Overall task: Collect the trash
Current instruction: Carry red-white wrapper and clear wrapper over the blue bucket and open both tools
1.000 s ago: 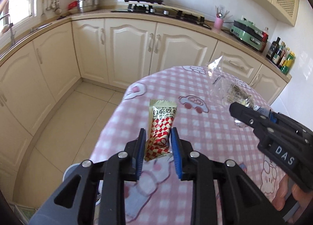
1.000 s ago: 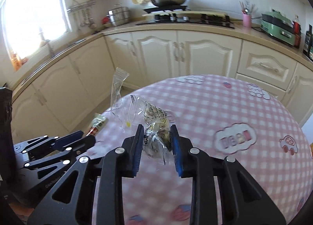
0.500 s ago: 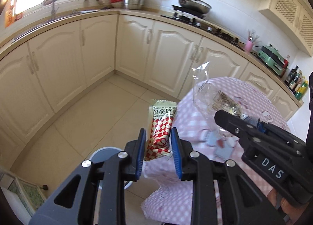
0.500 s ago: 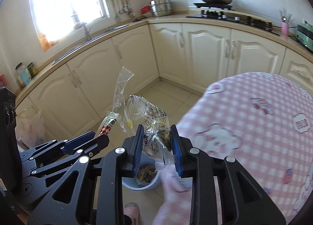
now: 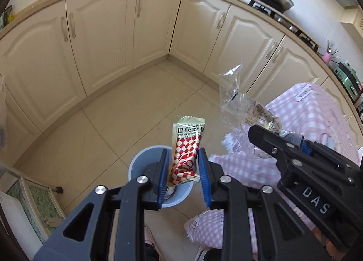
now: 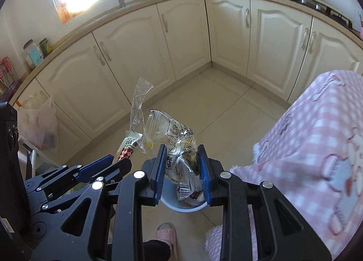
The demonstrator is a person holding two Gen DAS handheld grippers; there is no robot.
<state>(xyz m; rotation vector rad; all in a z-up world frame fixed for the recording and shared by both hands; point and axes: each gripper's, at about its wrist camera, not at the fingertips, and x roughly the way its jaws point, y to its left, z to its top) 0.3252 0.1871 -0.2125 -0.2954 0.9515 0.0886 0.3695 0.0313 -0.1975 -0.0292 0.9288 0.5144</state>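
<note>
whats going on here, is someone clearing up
A person is clearing trash with a gripper in each hand. The left gripper is shut on a red-checked snack wrapper, and the right gripper is shut on a bunch of clear plastic wrappers. Both hang over a small grey bin on the tiled floor, beside the table with the pink checked cloth. Nothing has been dropped in yet.

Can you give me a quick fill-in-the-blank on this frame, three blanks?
1. The left gripper is shut on a red-and-white ____ wrapper.
2. The right gripper is shut on crumpled ____ plastic wrappers.
3. Both loads hang above a bin standing on the ____.

Missing: checkered; clear; floor
</note>
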